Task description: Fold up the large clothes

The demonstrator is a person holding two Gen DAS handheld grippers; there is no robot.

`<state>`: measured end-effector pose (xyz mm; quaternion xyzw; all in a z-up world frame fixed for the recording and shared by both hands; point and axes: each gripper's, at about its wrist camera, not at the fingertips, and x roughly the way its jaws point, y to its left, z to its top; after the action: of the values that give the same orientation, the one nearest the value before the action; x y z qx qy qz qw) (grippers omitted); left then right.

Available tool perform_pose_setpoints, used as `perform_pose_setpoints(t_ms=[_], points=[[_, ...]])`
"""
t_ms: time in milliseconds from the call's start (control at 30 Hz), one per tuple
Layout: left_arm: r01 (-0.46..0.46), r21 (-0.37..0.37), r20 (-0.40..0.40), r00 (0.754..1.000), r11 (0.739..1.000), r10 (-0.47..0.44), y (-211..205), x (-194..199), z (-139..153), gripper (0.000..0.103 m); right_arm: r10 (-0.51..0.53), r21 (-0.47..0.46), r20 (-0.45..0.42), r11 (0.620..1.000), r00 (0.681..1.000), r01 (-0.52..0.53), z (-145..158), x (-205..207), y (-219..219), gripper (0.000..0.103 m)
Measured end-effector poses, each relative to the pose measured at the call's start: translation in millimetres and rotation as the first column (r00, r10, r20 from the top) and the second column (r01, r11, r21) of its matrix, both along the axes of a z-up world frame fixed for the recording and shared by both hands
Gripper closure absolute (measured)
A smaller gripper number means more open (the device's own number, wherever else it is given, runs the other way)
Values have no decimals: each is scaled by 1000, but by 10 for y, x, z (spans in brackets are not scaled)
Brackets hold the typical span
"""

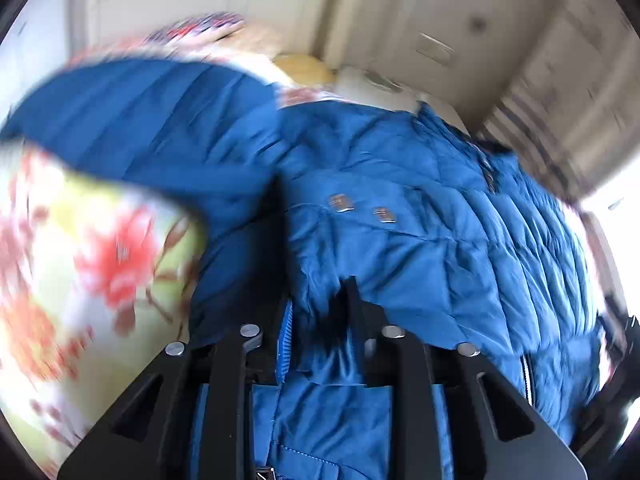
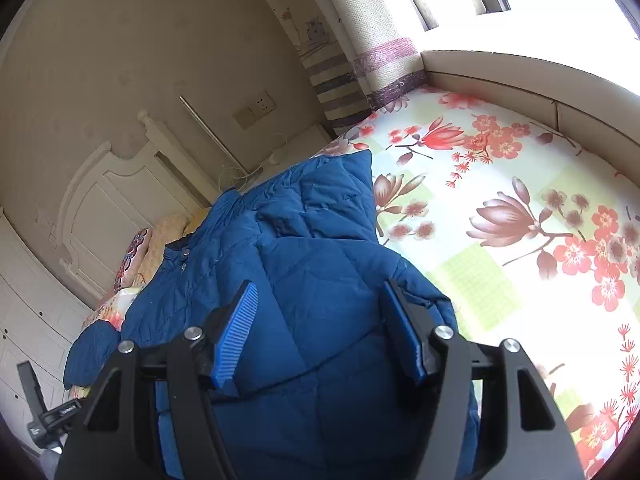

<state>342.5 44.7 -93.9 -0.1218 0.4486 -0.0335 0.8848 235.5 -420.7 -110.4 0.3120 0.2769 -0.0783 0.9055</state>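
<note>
bed with flowered sheet (image 2: 500, 184): blue padded jacket (image 2: 304, 248) lies lengthwise, collar away. left gripper (image 1: 316, 304), nearer the loose sleeve (image 1: 132, 120), pinches a fold of jacket; right gripper (image 2: 320, 320), jaws apart, straddles the hem, gripping nothing.

Bed (image 2: 500, 184) with floral sheet, blue quilted jacket (image 2: 312, 248) spread on it, pillows (image 2: 160, 240) near headboard

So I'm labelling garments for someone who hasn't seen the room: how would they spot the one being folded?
Find the bed with the floral sheet, red and brown blossoms on white and pale green. On it lies a blue quilted puffer jacket, the only plain-coloured thing on the patterned bedding, with two small metal tags on its front.
</note>
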Motion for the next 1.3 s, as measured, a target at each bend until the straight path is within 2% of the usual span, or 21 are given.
perform_pose_setpoints(t_ms=[67, 133, 200, 233, 300, 333, 433, 533, 567, 633, 700, 800, 867, 900, 933, 967, 1067, 1133, 1200, 1233, 1300], points=[[-37, 42, 27, 999, 998, 36, -25, -17, 75, 70, 0, -7, 6, 1000, 1000, 0, 11, -15, 6, 40], [-89, 141, 112, 991, 986, 73, -88, -67, 273, 70, 3, -18, 24, 1000, 1000, -3, 40, -49, 20, 41], [-168, 205, 232, 966, 964, 119, -137, -166, 506, 67, 5, -41, 64, 999, 998, -2, 100, -113, 50, 59], [-173, 205, 267, 957, 963, 115, -164, -184, 577, 62, 8, -62, 86, 998, 996, -2, 141, -142, 75, 63], [-108, 198, 318, 947, 974, 41, -281, -260, 648, 10, 12, -109, 118, 994, 993, 1, 213, -174, 133, 64], [-40, 210, 318, 947, 977, -30, -381, -265, 608, 6, 31, -133, 128, 991, 991, -14, 241, -167, 176, 64], [25, 299, 229, 968, 954, -97, -560, -111, 340, 6, 85, -174, 56, 982, 995, -74, 204, -26, 282, 64], [107, 273, 71, 989, 956, -131, -567, 54, -58, 6, 88, -186, -53, 978, 995, -96, 170, 96, 328, 64], [128, 232, 24, 990, 964, -138, -535, 125, -131, 6, 78, -198, -74, 976, 994, -91, 187, 109, 361, 63], [123, 185, 25, 991, 975, -130, -466, 154, -135, 4, 116, -236, -93, 962, 989, -136, 282, 187, 490, 63], [119, 173, 20, 992, 978, -124, -459, 165, -178, 4, 158, -337, -118, 922, 980, -189, 422, 359, 704, 63], [118, 172, 25, 992, 978, -124, -457, 152, -193, 4, 213, -429, -154, 865, 965, -259, 499, 731, 951, 63], [118, 152, 29, 992, 981, -124, -412, 123, -179, 4, 243, -438, -192, 846, 951, -305, 415, 1004, 1033, 63], [118, 145, 32, 992, 982, -124, -389, 101, -161, 4, 266, -406, -266, 841, 927, -358, 271, 1188, 1056, 63], [118, 137, 34, 992, 983, -124, -373, 101, -160, 4, 266, -372, -352, 840, 898, -395, 97, 1338, 1060, 63], [118, 131, 36, 992, 984, -124, -356, 105, -157, 4, 254, -361, -378, 845, 890, -395, -1, 1391, 1066, 62], [118, 125, 39, 992, 985, -123, -353, 94, -148, 4, 245, -349, -350, 862, 904, -368, 68, 1332, 1068, 61], [118, 119, 42, 991, 986, -123, -343, 87, -144, 4, 222, -373, -264, 874, 939, -311, 215, 1167, 1049, 59], [118, 113, 42, 991, 987, -124, -337, 88, -143, 4, 183, -425, -201, 869, 963, -253, 301, 1062, 1029, 36], [118, 111, 44, 991, 987, -124, -334, 85, -140, 4, 173, -440, -203, 863, 964, -248, 275, 1074, 1001, 33], [118, 107, 45, 991, 987, -124, -327, 82, -138, 4, 202, -374, -336, 868, 920, -327, 24, 1217, 904, 32]])
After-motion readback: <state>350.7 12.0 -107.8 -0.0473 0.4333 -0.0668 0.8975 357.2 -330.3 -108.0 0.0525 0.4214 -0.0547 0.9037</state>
